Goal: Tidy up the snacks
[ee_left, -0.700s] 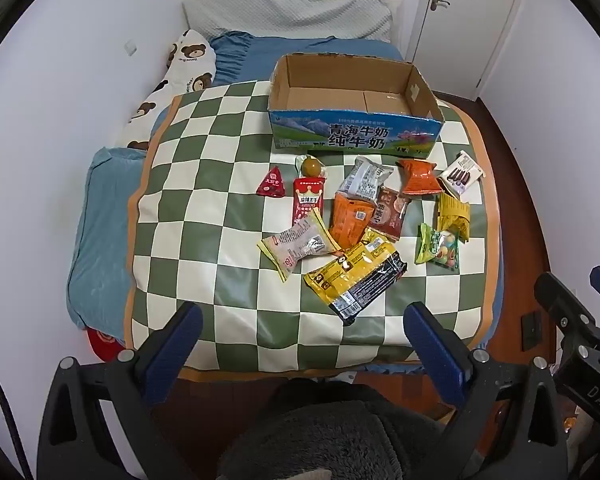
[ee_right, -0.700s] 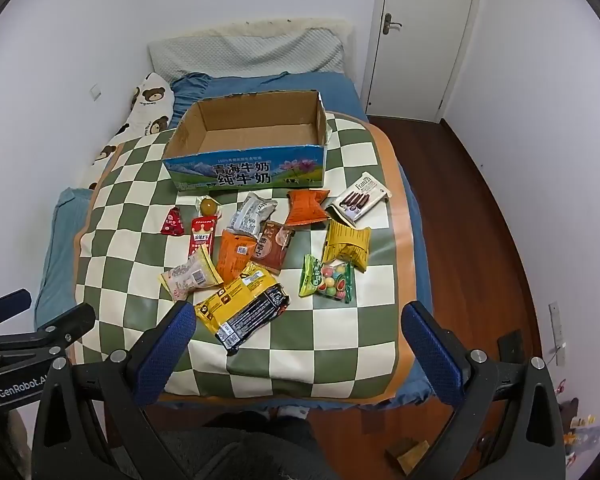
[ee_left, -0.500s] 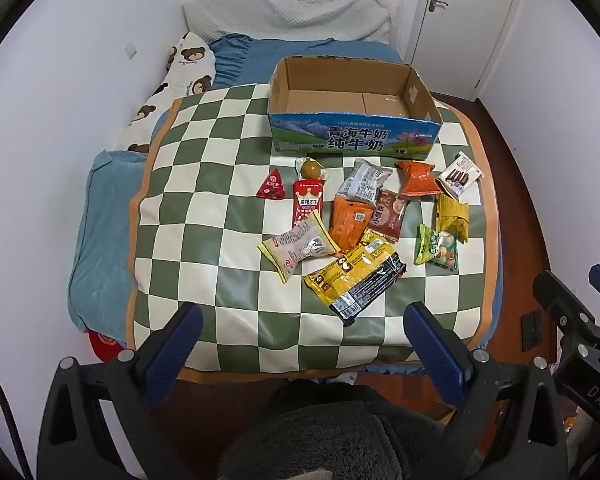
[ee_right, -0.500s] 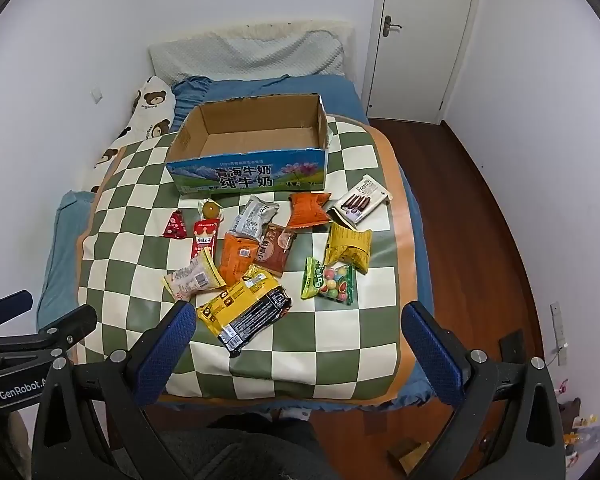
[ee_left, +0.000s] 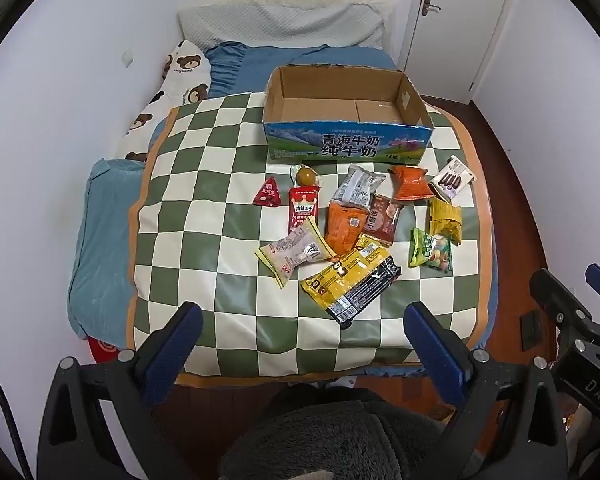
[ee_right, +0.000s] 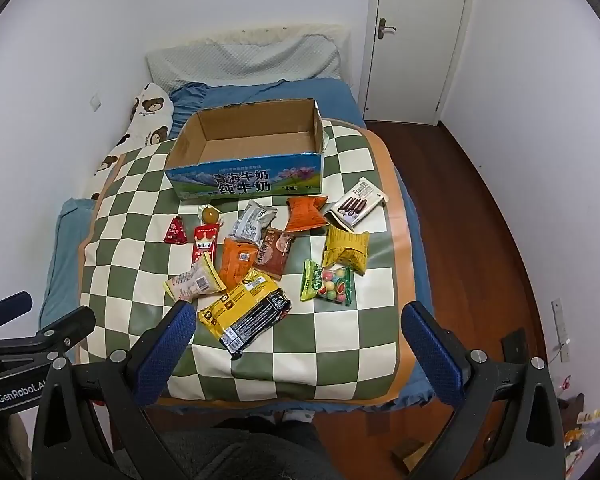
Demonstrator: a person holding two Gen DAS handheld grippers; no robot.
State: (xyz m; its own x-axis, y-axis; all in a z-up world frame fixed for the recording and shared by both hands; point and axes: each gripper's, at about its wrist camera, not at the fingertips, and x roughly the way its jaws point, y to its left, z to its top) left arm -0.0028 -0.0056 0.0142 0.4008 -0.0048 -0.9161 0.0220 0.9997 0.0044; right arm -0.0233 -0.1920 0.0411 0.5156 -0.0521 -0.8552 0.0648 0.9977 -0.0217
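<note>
An empty cardboard milk box (ee_left: 346, 120) (ee_right: 252, 156) stands at the far side of a green-and-white checkered mat (ee_left: 204, 208) (ee_right: 140, 216) on a bed. Several snack packets lie in front of it: a yellow-and-black pack (ee_left: 350, 278) (ee_right: 244, 314) nearest me, an orange pack (ee_left: 342, 226), a red triangle pack (ee_left: 267, 193), a green candy bag (ee_right: 327, 283), a chocolate biscuit box (ee_right: 358, 202). My left gripper (ee_left: 300, 344) and right gripper (ee_right: 296, 340) are both open and empty, held above the mat's near edge.
Pillows (ee_left: 280, 26) and a bear-print pillow (ee_left: 176, 80) lie at the bed's head. White walls stand to the left and behind. A door (ee_right: 416, 36) and dark wood floor (ee_right: 480, 216) are to the right. A person's lap (ee_left: 332, 436) is below.
Both views sit slightly closer to the bed and lower; the snacks and box have not moved. Both grippers remain open.
</note>
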